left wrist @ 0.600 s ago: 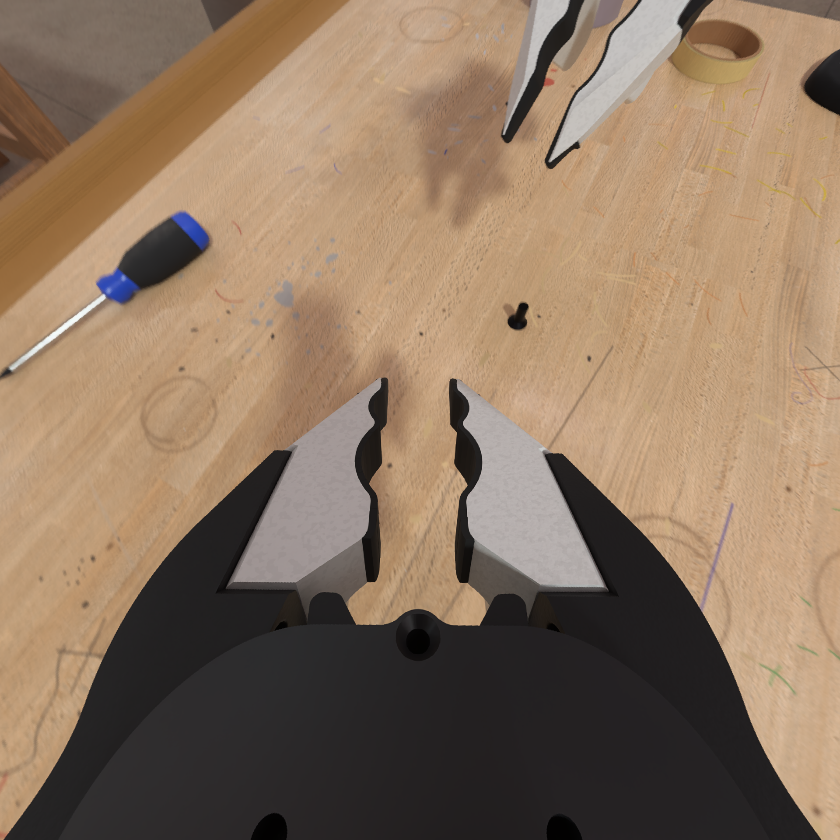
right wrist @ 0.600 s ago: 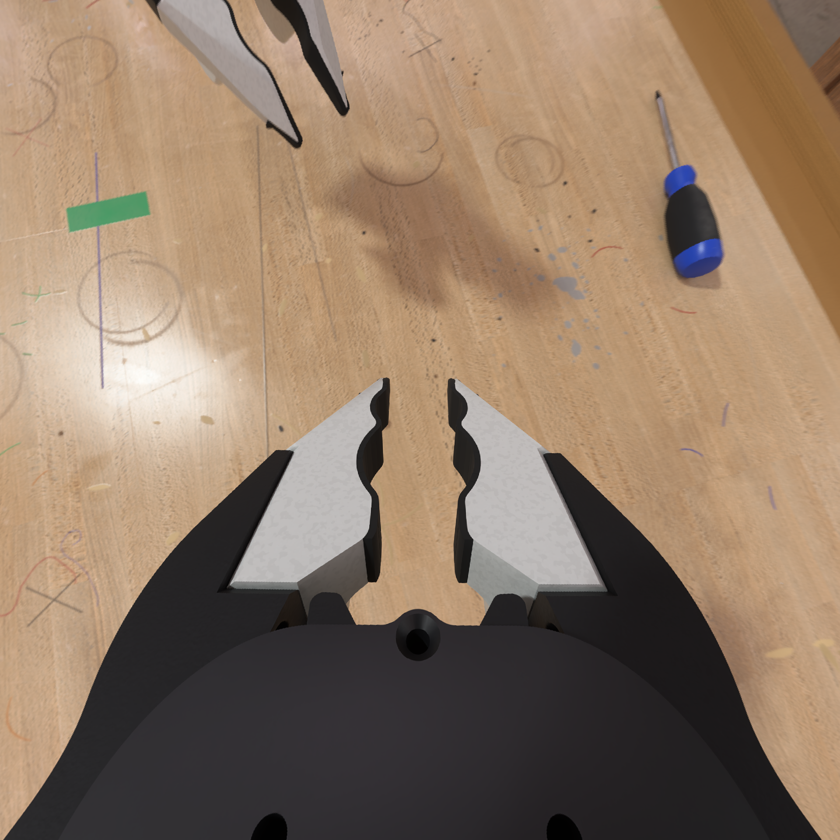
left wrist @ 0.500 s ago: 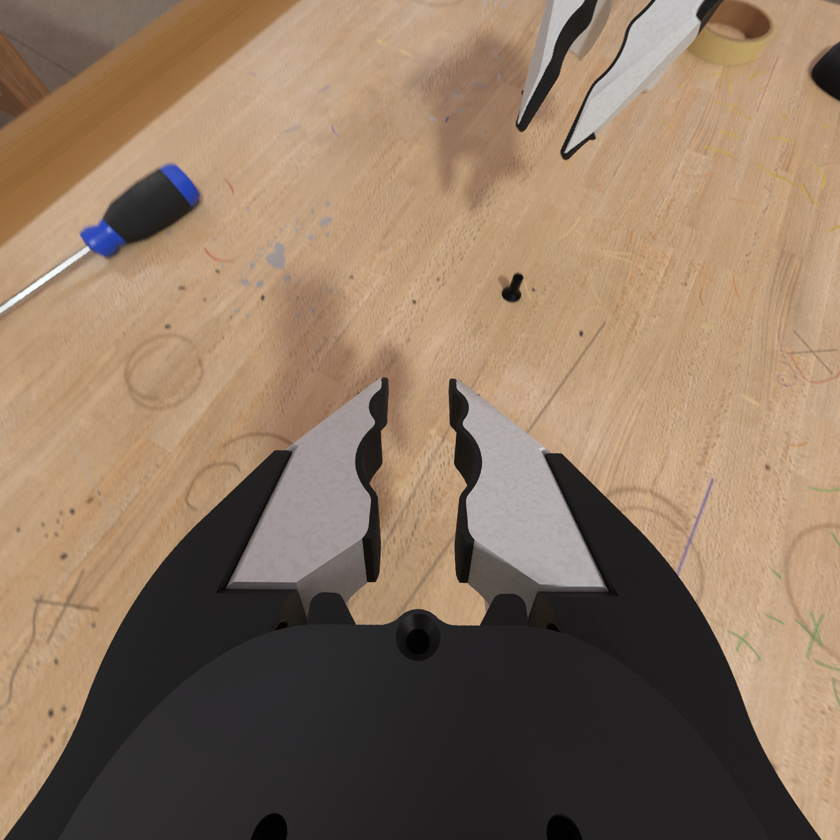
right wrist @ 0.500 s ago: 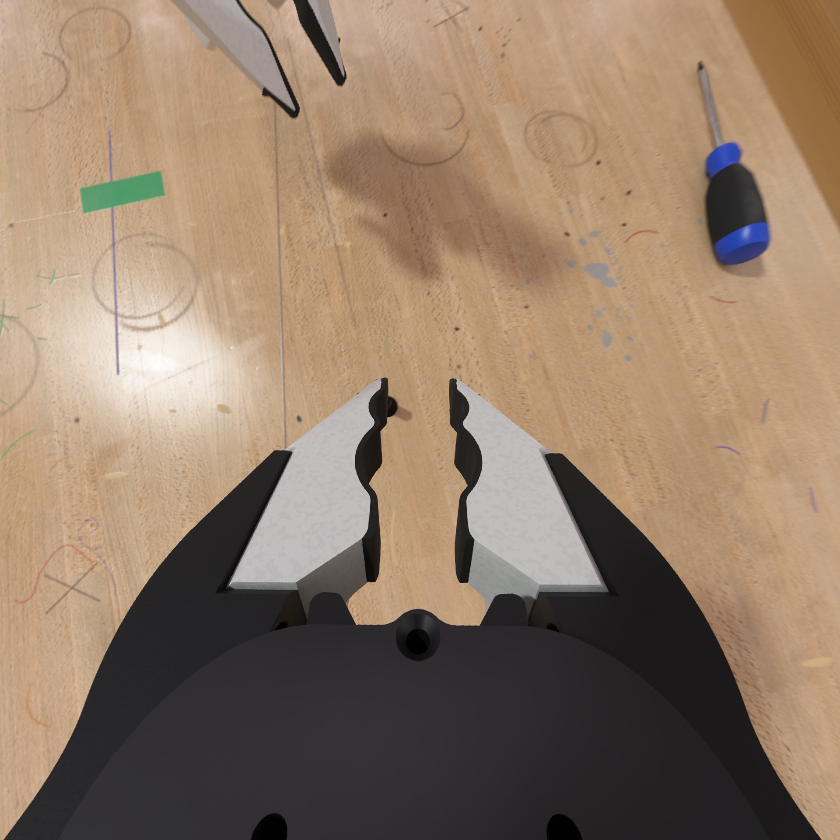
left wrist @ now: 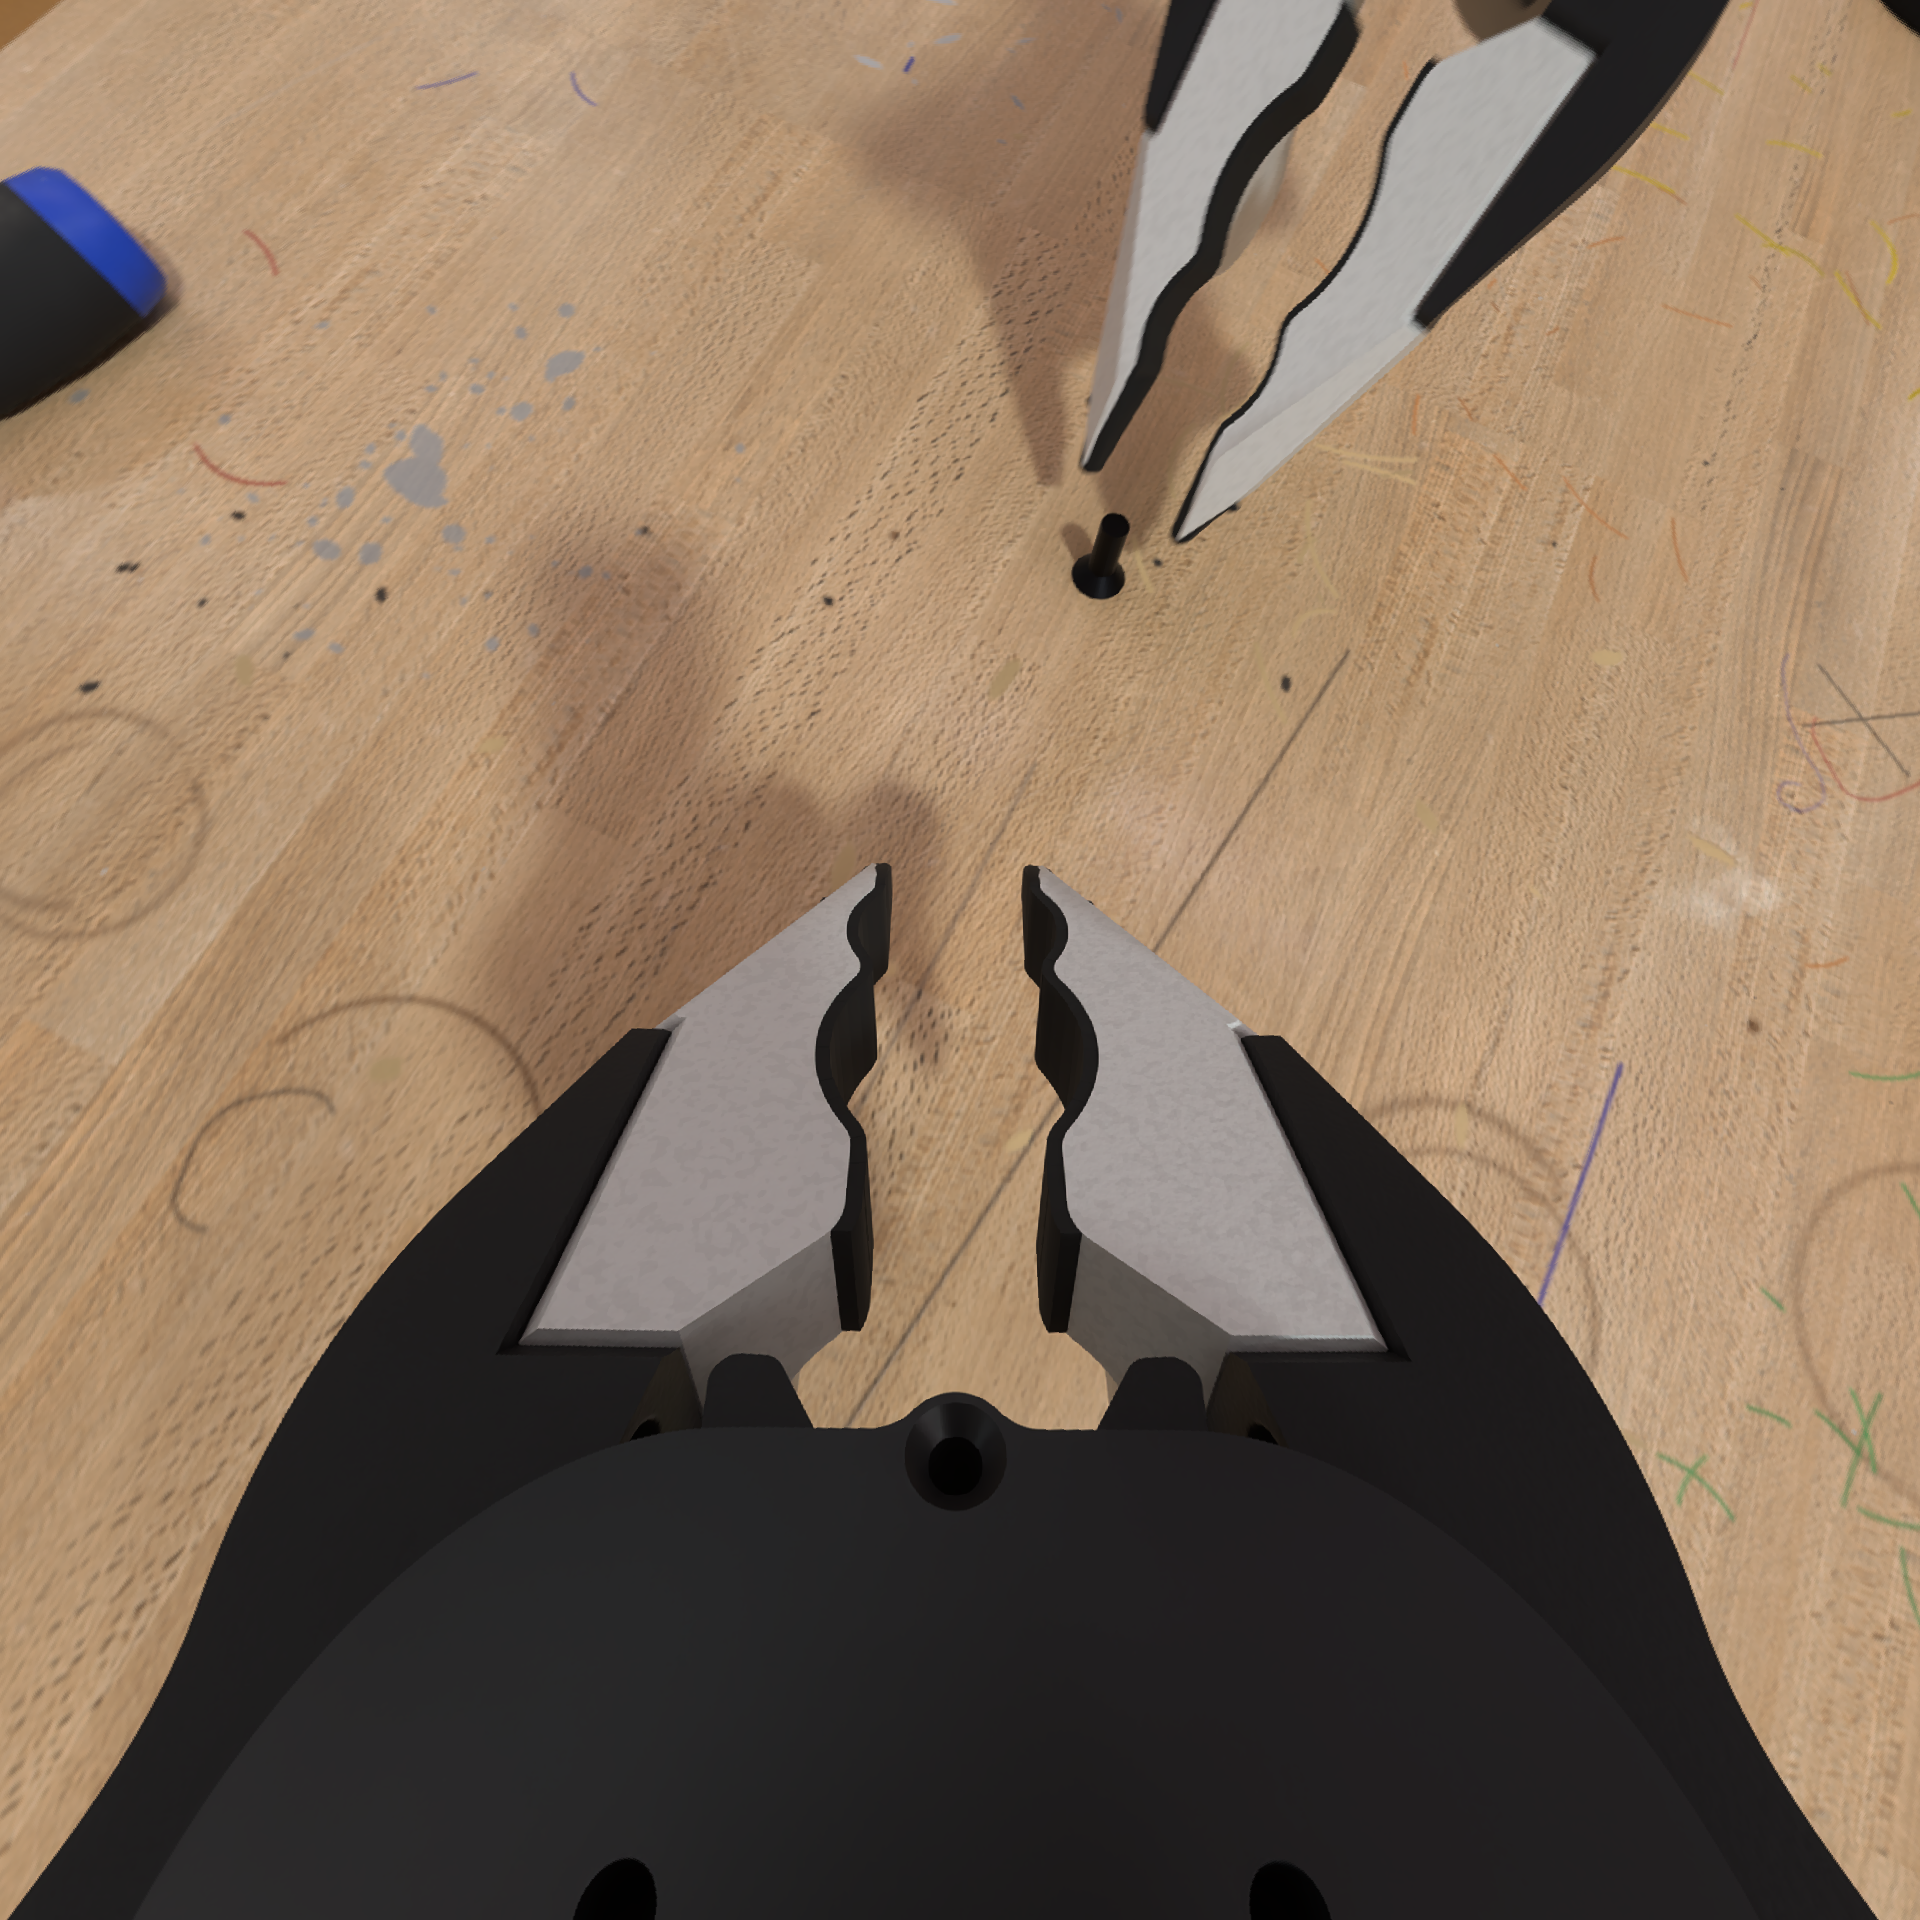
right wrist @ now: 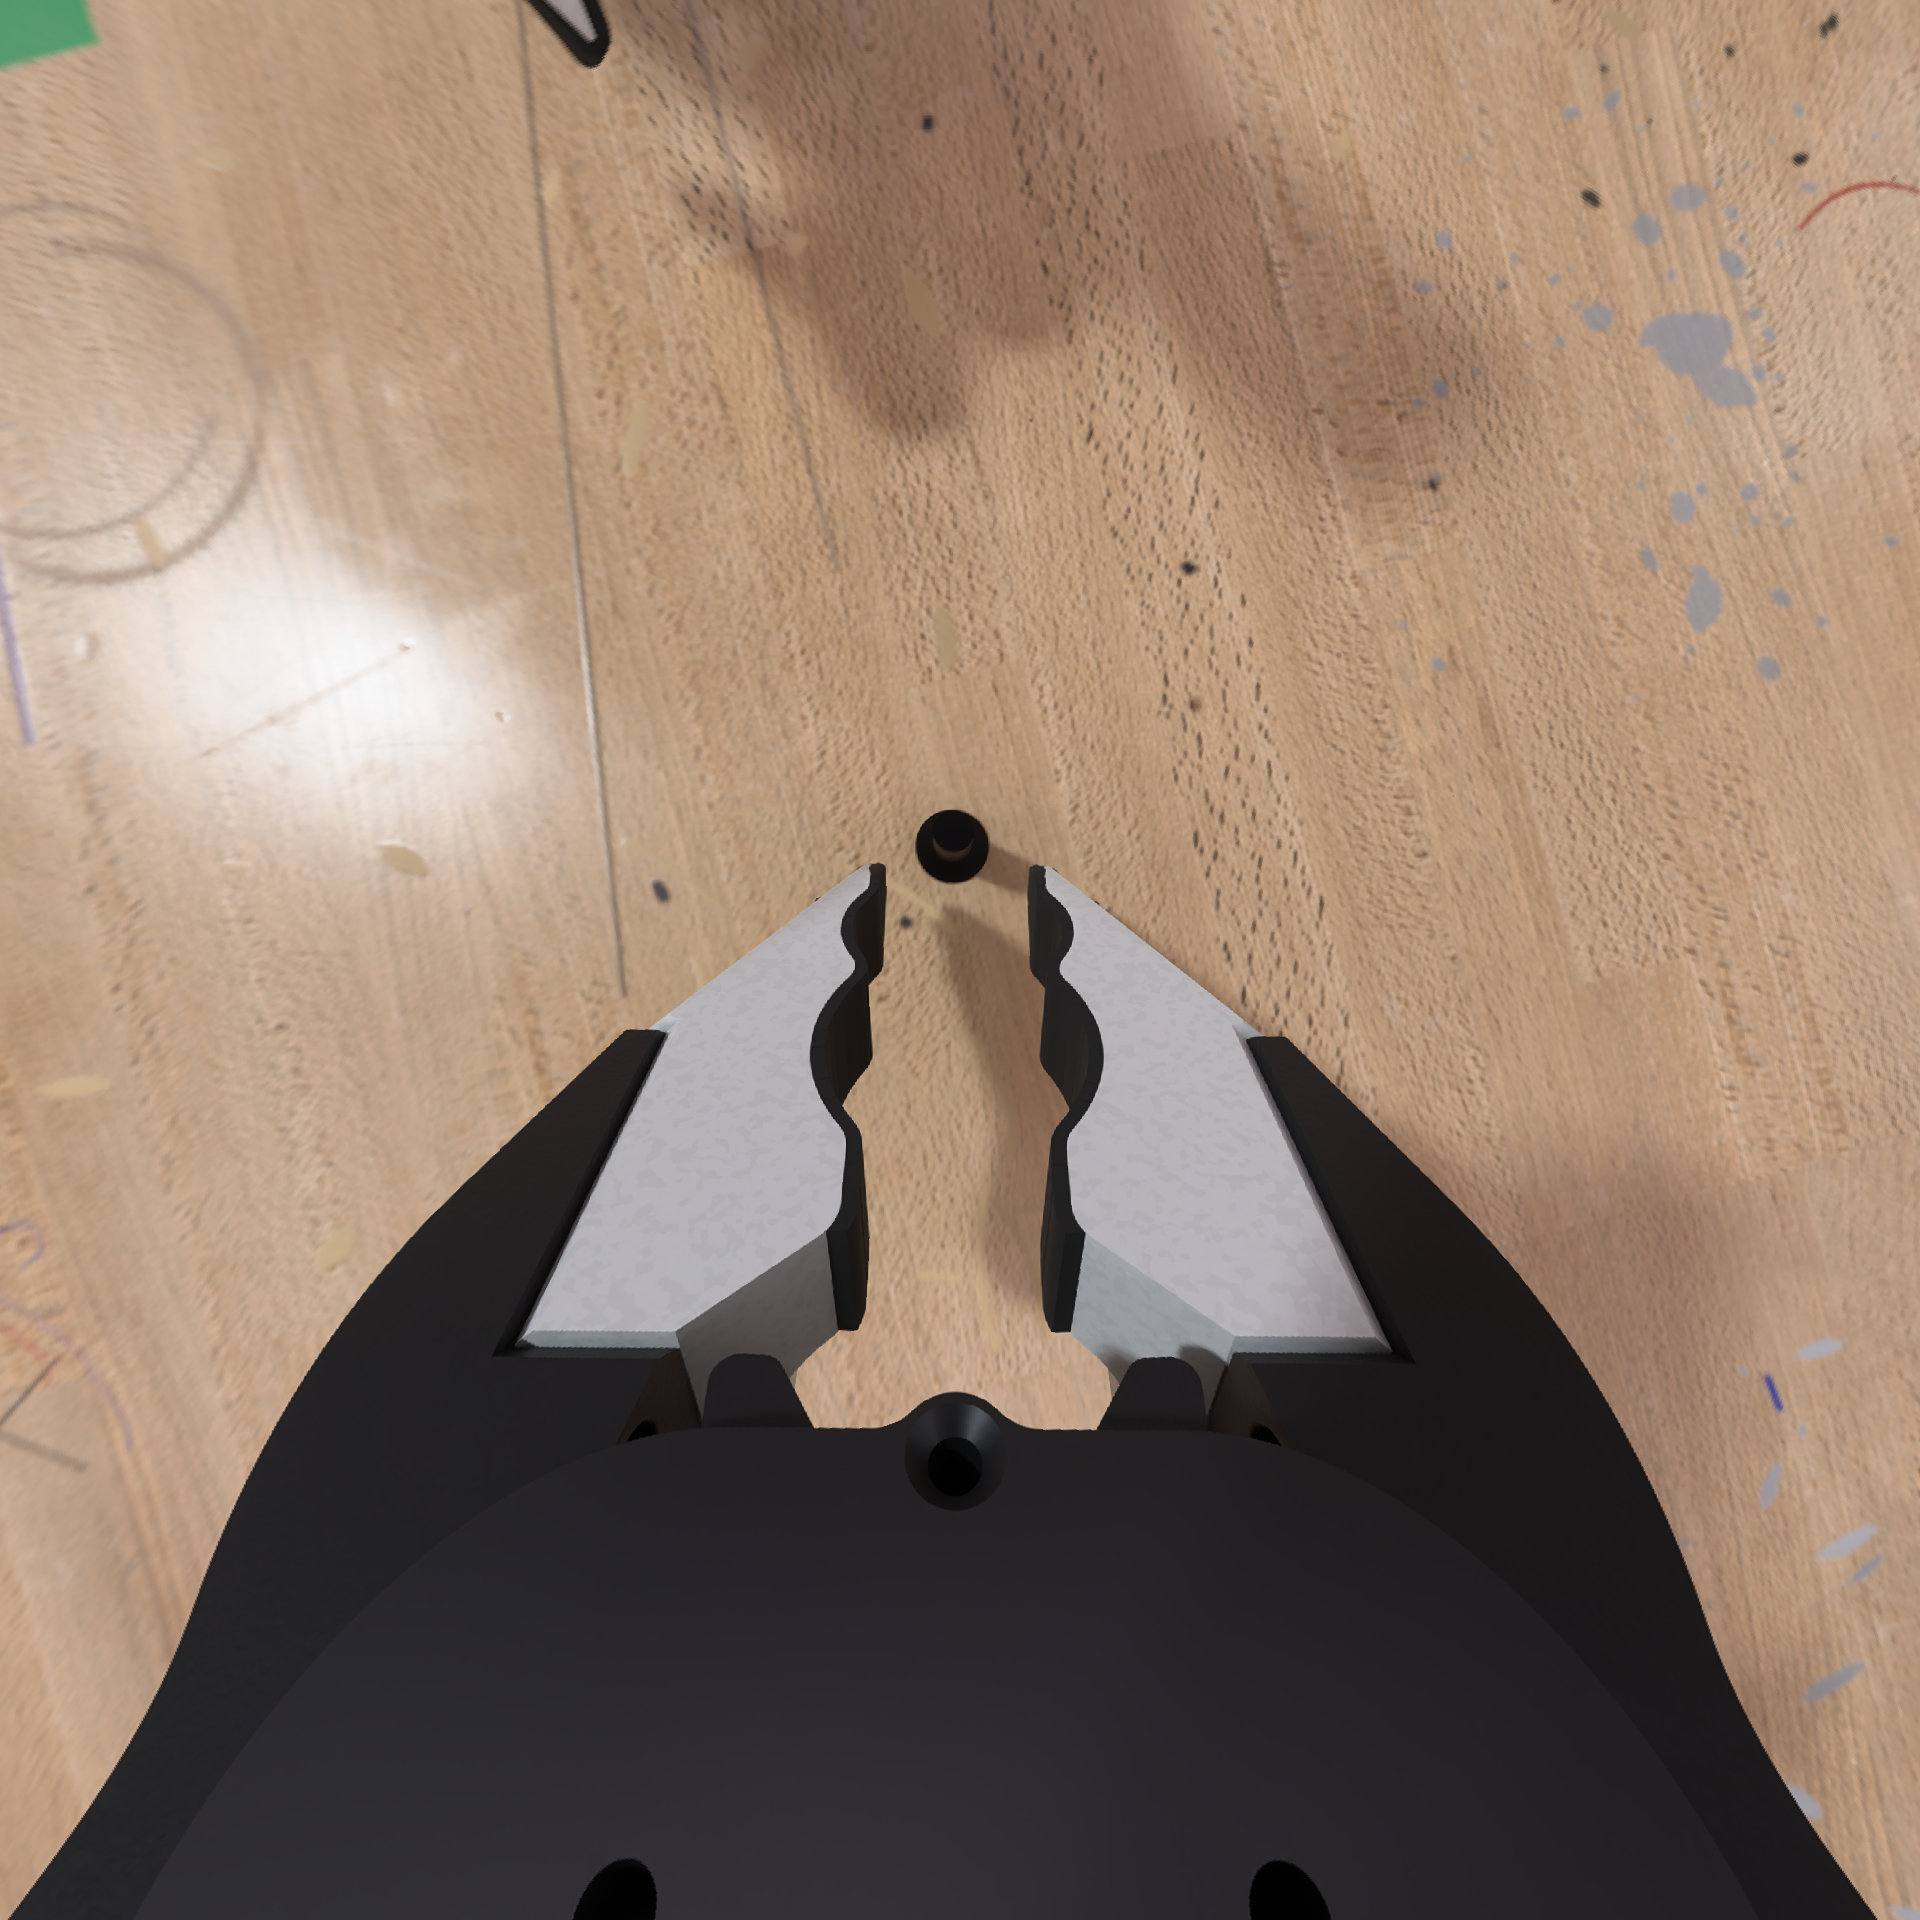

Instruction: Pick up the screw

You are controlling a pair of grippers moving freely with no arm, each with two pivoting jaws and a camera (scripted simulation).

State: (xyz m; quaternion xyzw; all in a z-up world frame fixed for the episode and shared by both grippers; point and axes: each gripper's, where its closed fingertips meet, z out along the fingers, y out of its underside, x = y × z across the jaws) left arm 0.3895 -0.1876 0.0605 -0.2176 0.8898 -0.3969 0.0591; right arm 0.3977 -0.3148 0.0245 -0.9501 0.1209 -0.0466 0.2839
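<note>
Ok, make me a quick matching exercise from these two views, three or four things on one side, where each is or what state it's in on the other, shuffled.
Column one:
1. screw
2. left gripper
3. right gripper
4. screwdriver handle

Column two:
A. black and blue, at the left edge of the left wrist view
B. open, well short of the screw
C. standing head-down on the wooden table
D. open, fingertips right by the screw

Pairs: 1-C, 2-B, 3-D, 4-A
</note>
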